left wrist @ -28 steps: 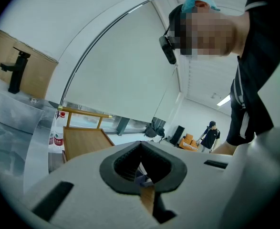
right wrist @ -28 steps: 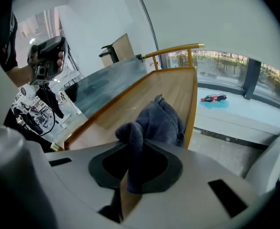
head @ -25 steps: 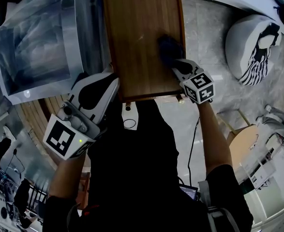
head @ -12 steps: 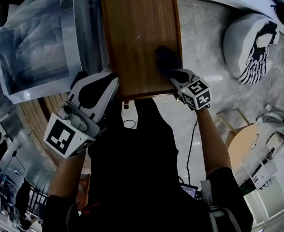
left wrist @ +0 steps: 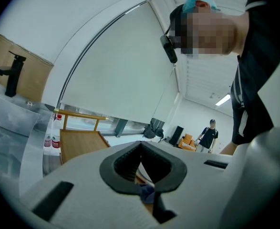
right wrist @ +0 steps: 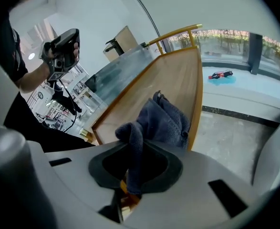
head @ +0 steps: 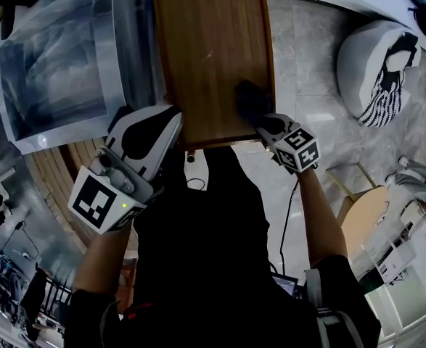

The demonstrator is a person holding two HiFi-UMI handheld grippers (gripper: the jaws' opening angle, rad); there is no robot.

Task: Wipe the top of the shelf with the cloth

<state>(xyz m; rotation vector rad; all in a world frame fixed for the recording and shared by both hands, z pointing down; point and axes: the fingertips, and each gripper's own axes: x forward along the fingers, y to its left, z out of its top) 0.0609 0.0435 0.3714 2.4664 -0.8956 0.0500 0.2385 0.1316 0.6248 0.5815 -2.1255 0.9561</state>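
Observation:
The shelf top (head: 213, 49) is a long wooden board with a raised rim, running away from me. A dark blue cloth (head: 249, 98) lies bunched on it near the front right corner. My right gripper (head: 269, 124) is shut on the cloth's near end. In the right gripper view the cloth (right wrist: 163, 120) hangs between the jaws of the right gripper (right wrist: 130, 190) and rests on the wood (right wrist: 144, 89). My left gripper (head: 146, 138) is held off the shelf's front left corner. Its jaws (left wrist: 151, 205) look shut on nothing, with the shelf (left wrist: 80, 144) ahead.
A clear plastic bin (head: 60, 64) stands left of the shelf. On the grey tiled floor (head: 307, 64) at right lies a white cushion with a striped cloth (head: 378, 64). A wooden rail (right wrist: 175, 32) ends the shelf. Bottles (left wrist: 51, 140) stand beside it; a person (left wrist: 208, 133) is far off.
My right gripper has drawn the cloth along the right side of the shelf toward the near edge. The left gripper has hardly moved.

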